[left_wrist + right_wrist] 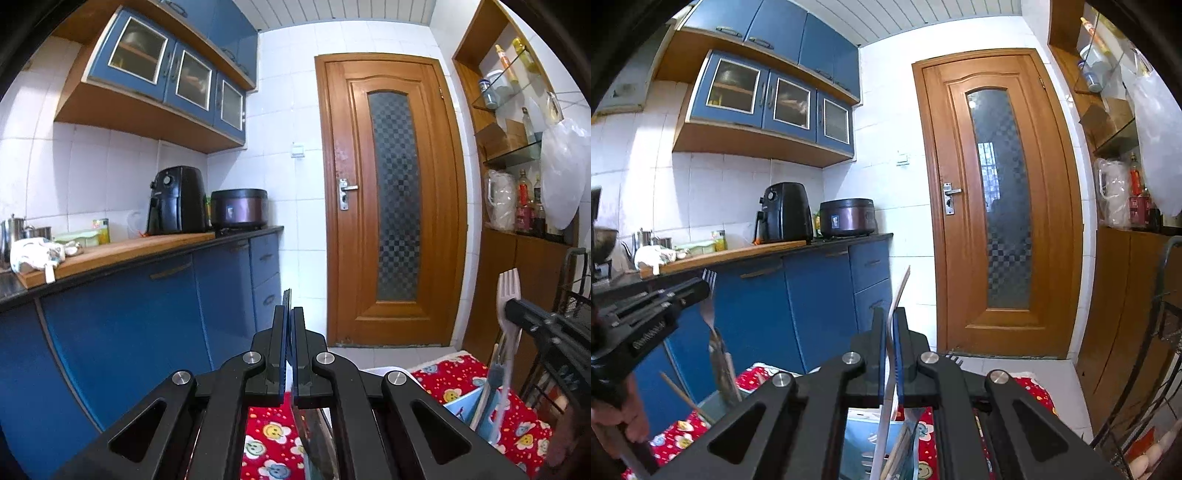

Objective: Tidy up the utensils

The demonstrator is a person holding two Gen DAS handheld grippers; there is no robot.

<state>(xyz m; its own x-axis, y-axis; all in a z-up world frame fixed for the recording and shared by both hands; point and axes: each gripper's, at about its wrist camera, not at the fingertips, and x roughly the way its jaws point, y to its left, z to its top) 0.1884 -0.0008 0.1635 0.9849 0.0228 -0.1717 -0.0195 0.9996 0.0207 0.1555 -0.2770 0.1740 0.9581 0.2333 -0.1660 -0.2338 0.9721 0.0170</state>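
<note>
Left gripper (289, 314) is clamped narrow on a metal fork (710, 314), tines up just past the fingertips and handle hanging below them. Right gripper (891, 317) is likewise pinched nearly together on a white plastic fork (509, 291), seen edge-on from its own camera, tines above the fingers and handle running down under them. That makes two grippers and two forks, one in each. From the left tool, the right one sits off to its right side at about the same level, well apart. A hand (624, 417) grips the left tool's body.

Directly beneath the right gripper stands one pale blue holder (461, 406). The white fork's handle reaches down into it, beside a blue-grey handle (493, 376) and a wooden stick; how many more pieces it holds I cannot tell. Below the left gripper, from the right camera, a clear container (714, 404) holds a dark bundle of utensils, with one wooden stick (683, 395) leaning out.

Under both tools lies a red cloth (273, 432) printed with smiling flowers.

Ahead and to the left of the grippers runs a counter (147, 245) bearing one black air fryer (177, 199) and one rice cooker (239, 208), under three glass-fronted cabinet doors. Straight ahead stands a wooden door (395, 199). To the right of the right gripper is a wire rack (1160, 332) with eggs (1145, 461) low in it.
</note>
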